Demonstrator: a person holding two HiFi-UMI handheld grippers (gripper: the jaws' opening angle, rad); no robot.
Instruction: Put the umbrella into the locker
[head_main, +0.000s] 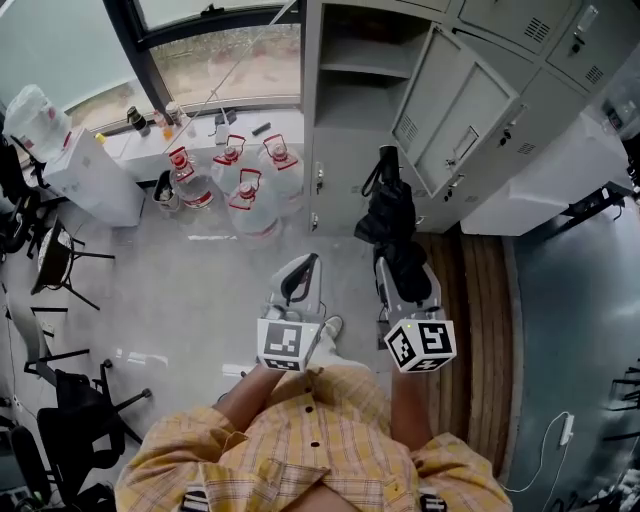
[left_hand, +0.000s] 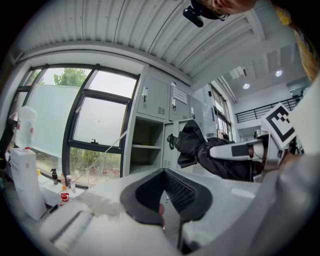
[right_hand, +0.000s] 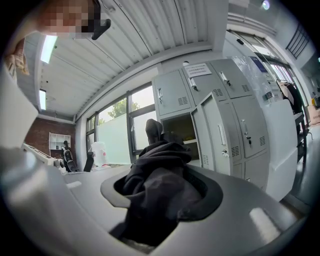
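Note:
A black folded umbrella (head_main: 392, 225) sticks forward out of my right gripper (head_main: 403, 275), whose jaws are shut on its lower part; its handle end points at the lockers. In the right gripper view the umbrella (right_hand: 160, 185) fills the gap between the jaws. The grey locker (head_main: 360, 90) stands ahead with one compartment open and its door (head_main: 455, 110) swung to the right. My left gripper (head_main: 298, 275) is held level beside the right one, its pads meeting at the tips with nothing between them. From the left gripper view I see the umbrella (left_hand: 200, 150) and the open compartment (left_hand: 145, 147).
Several large water jugs (head_main: 245, 185) stand on the floor left of the locker, below a window ledge. A white box (head_main: 85, 175) and black chairs (head_main: 60, 260) line the left side. A wooden strip (head_main: 480, 300) runs along the floor at the right.

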